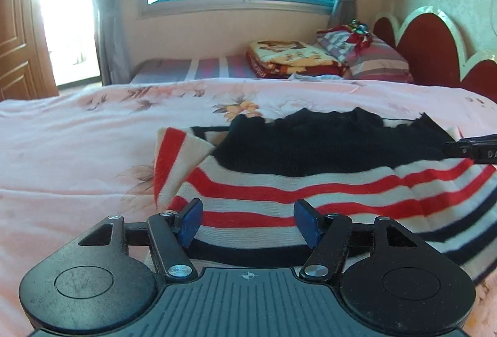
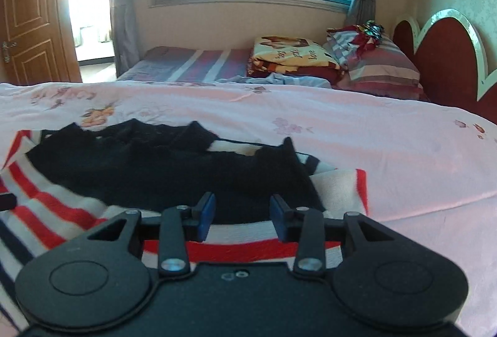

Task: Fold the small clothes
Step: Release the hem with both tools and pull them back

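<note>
Striped garment (image 1: pixel 279 191) flat on pink bedspread (image 1: pixel 77 135), black collar side far, 1 sleeve tucked inward at left. Left gripper (image 1: pixel 248 219) and right gripper (image 2: pixel 242 212) over near hem, jaws parted, pinching nothing visible. Fold barely begun; body folds pending.

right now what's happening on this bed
A person holding a gripper in each hand is folding a small striped sweater with a black top part, spread on a pink floral bedspread. The left gripper and the right gripper both sit at the sweater's near edge, jaws apart with the knit between them. Whether the pads are pinching the cloth cannot be told.
</note>
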`<state>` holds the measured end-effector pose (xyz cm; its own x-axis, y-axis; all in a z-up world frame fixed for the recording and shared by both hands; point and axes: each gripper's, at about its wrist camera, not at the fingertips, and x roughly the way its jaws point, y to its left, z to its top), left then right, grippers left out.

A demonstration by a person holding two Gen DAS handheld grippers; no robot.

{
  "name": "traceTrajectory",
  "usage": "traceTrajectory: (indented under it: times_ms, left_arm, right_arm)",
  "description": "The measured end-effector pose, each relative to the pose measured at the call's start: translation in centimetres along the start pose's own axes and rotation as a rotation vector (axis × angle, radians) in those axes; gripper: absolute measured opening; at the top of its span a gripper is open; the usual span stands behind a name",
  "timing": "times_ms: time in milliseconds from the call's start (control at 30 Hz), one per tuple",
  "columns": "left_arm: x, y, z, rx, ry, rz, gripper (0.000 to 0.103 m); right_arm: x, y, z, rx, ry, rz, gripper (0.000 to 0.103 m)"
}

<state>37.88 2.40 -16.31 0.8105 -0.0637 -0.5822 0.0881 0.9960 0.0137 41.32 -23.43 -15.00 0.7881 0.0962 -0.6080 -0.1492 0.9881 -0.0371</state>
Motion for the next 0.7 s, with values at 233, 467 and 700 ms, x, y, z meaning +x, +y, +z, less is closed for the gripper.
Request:
traceTrajectory:
  times_ms: [233,467,700]
  left_arm:
    - [-0.6,0.5,-2.6,0.025,0.035,0.030,0.066]
    - [-3.0,-0.3,-1.4,-0.032,0.025,-0.013,0.066]
    - [-2.0,-2.8,-2.9,-0.022,0.082,-0.053,0.066]
  right_arm:
    - [0.5,1.2,-2.5,-0.053,0.036,-0.018,0.042]
    - [-3.2,1.8,-2.6,0.023,0.034,0.029,0.043]
    - [-3.5,4.7,-5.3,-0.054,0.082,0.027,0.047]
